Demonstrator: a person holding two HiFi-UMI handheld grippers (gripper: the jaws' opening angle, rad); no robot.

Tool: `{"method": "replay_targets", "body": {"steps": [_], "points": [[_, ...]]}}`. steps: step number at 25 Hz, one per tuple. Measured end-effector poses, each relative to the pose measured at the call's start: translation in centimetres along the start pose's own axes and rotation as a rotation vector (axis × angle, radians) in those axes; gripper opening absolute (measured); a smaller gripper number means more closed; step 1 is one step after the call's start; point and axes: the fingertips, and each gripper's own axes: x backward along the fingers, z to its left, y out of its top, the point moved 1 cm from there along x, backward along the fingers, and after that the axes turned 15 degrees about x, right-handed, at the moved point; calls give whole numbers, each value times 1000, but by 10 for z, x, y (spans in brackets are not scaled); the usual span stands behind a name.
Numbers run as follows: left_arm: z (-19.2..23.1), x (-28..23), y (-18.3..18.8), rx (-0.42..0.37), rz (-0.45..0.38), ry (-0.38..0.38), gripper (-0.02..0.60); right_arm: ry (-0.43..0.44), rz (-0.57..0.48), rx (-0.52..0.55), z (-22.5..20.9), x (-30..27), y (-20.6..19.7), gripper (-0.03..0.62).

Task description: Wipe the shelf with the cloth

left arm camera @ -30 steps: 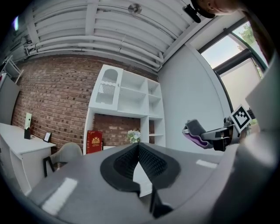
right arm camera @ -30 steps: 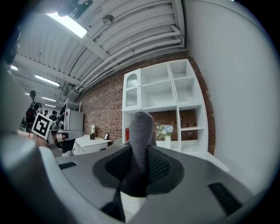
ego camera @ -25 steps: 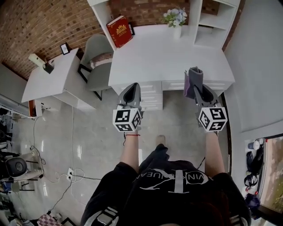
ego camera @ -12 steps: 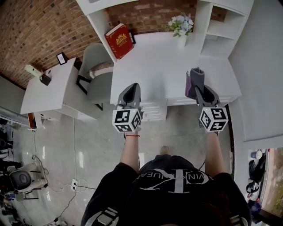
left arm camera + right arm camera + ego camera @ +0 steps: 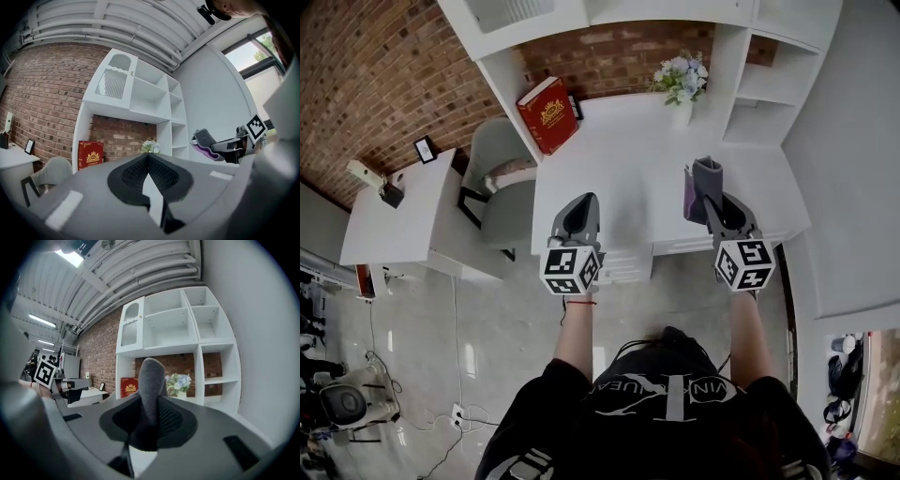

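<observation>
Right gripper (image 5: 150, 405) pinches cloth (image 5: 151, 373) (left gripper (image 5: 148, 158): jaws together).

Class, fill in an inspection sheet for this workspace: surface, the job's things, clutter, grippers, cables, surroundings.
Surface: white desk, its middle bare.
Job's things: grey cloth with a purple side, standing up out of the right gripper; white shelf unit above and beside the desk, not yet touched.
Clutter: red book leaning at the desk's back left; vase of flowers at the back.
Grippers: left gripper shut, nothing in it; right gripper shut on the cloth.
Cables: thin cables on the floor at the left.
Surroundings: brick wall, grey chair, second white table.
</observation>
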Motion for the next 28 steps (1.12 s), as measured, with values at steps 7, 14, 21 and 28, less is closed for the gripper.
{"method": "replay_targets", "body": {"steps": [7,14,21,28], "points": [[0,-36,10,0,0,-21,11,25,-45,-1,-20,-29,16,94],[16,-80,30,-2,-13,-14,12,36,-57,14,-45,-82,34,94],[25,-134,55,-37,-36,3,12,75,-71,32,-69,-139,57,94],[34,-177,76,-37,-61,33,12,118,-111,35,-89,-184,78,94]]}}
